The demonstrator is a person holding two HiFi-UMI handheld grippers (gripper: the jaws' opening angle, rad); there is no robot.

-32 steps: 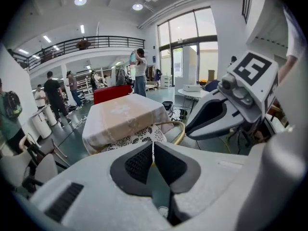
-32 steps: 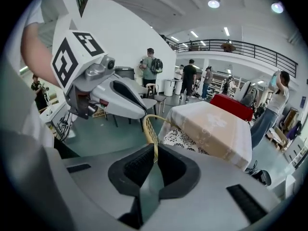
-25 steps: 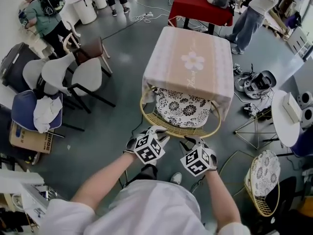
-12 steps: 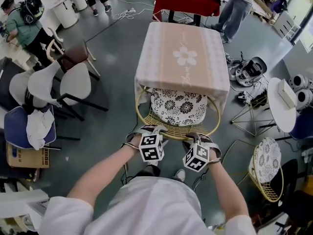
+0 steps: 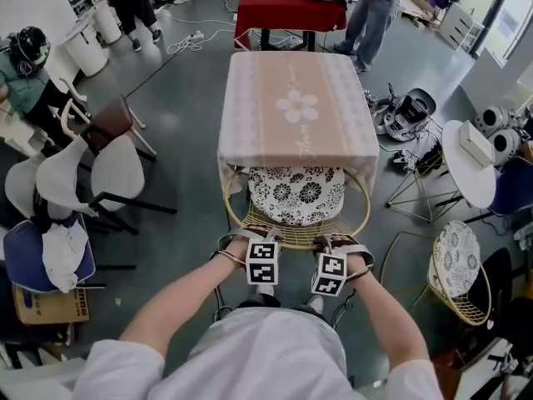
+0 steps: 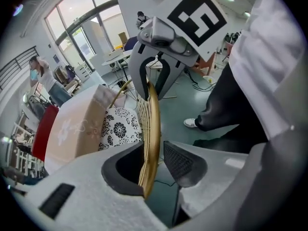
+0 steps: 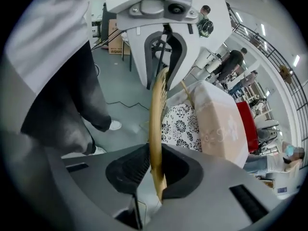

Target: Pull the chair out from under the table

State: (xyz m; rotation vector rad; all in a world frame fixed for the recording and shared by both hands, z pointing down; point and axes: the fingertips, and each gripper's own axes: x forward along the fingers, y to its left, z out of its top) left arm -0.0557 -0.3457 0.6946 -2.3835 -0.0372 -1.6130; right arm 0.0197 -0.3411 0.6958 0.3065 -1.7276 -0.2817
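**Item 1: chair (image 5: 297, 230).** We list 1 round tub chair of gold-coloured wire. Its back is a fan of thin wires closed by a thick curved rim (image 6: 150, 129). A cushion (image 5: 297, 192), white with a black flower print, fills the seat just beyond both claws. The seat sits tucked under the near edge of the bench (image 5: 296, 73), which stands further out from the claws. The bench is draped in a pale pink cloth (image 5: 237, 161) bearing 1 white flower. Only the back arc of the chair projects on the claws' side, over the grey floor (image 5: 191, 182).

**Item 2: left claw (image 5: 260, 240).** It points steeply down onto the left part of the rim, with 1 jaw on each side. In the left gripper view we find the jaws spread wide. The rim runs up between them close to the left pad, with a clear gap to the ribbed right pad (image 6: 180, 160). Nothing is pinched.

**Item 3: right claw (image 5: 335, 242).** It sits just to the right of the left claw on the same rim and points equally steeply down. Its jaws are closing with the rim between them, and we read both pads as lying against the gold wire.

**Item 4: forearms (image 5: 191, 294).** We see 2 of them, bare below white sleeves and reaching forward roughly parallel. The wrists are near each other and the marker cubes face up.
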